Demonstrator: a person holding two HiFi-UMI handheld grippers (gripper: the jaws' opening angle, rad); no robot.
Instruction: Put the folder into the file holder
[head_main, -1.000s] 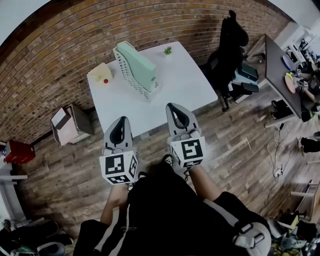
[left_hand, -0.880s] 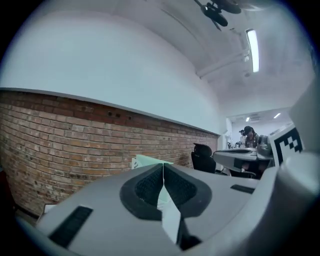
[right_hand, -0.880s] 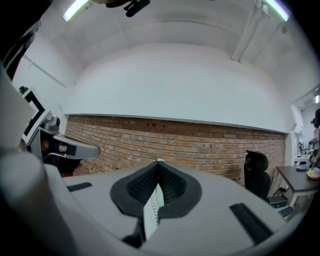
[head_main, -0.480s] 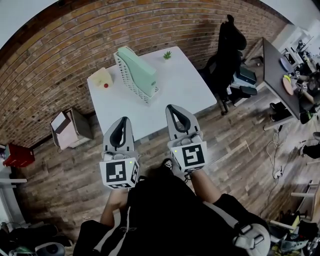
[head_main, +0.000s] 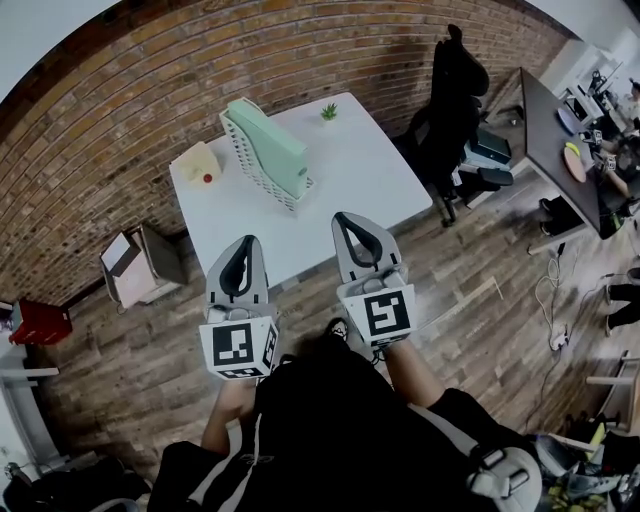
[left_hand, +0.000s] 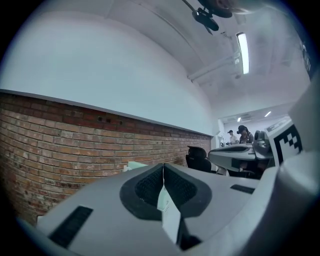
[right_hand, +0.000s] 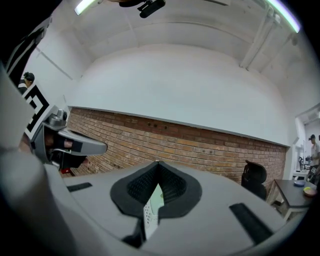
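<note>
A mint-green folder (head_main: 272, 145) stands upright inside the white mesh file holder (head_main: 250, 165) on the white table (head_main: 370, 175). My left gripper (head_main: 243, 242) and right gripper (head_main: 345, 216) hover side by side at the table's near edge, short of the holder and pointing toward it. Both are shut, with nothing between the pads. In the left gripper view the jaws of the left gripper (left_hand: 163, 166) meet in front of the brick wall. The right gripper (right_hand: 157, 162) looks the same in its own view.
A pale yellow box (head_main: 195, 160) with a small red item sits left of the holder, and a small plant (head_main: 328, 111) at the table's far edge. A black chair (head_main: 455, 90) stands to the right, a bin (head_main: 135, 260) on the floor to the left, a dark desk (head_main: 555, 130) far right.
Both grippers stay shut and side by side, barely moved. The head view has drifted a little, so the table sits slightly further up and left.
</note>
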